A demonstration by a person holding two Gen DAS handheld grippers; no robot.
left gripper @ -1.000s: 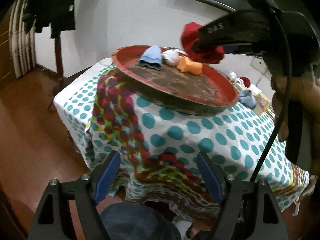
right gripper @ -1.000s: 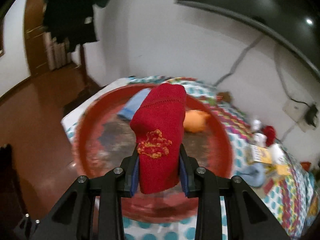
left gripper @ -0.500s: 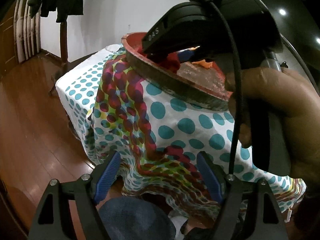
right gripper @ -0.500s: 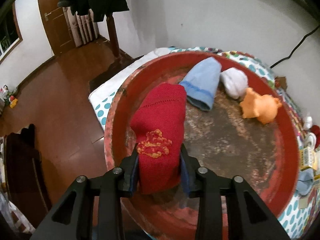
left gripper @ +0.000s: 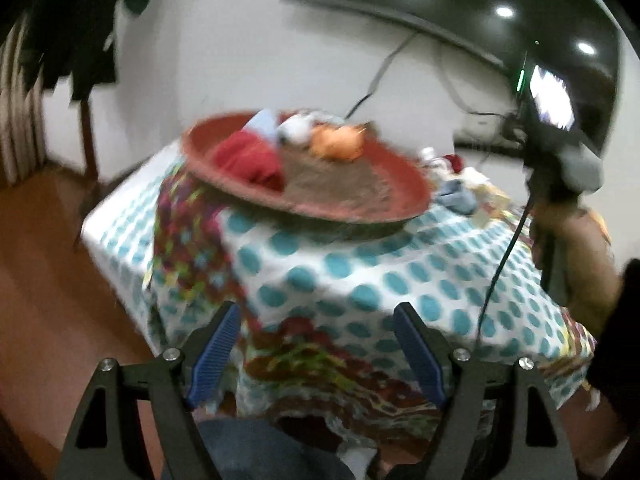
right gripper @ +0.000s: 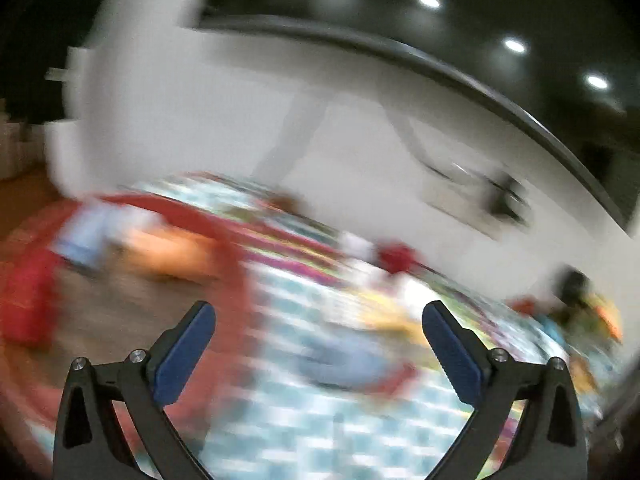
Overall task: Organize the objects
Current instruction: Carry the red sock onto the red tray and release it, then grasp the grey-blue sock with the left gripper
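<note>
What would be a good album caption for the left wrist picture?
Open left gripper faces a polka-dot table where a red tray holds a red sock, an orange toy and pale cloths.

Right hand-held gripper (right gripper: 319, 350) jaws just opened wide, nothing between them now. Red sock (left gripper: 250, 160) it was clamping now lies in the red tray (left gripper: 404, 184) beside the blue sock (left gripper: 262, 122). Gripper has swung off the tray toward the polka-dot bench (right gripper: 288, 424); its view is motion-blurred.
</note>
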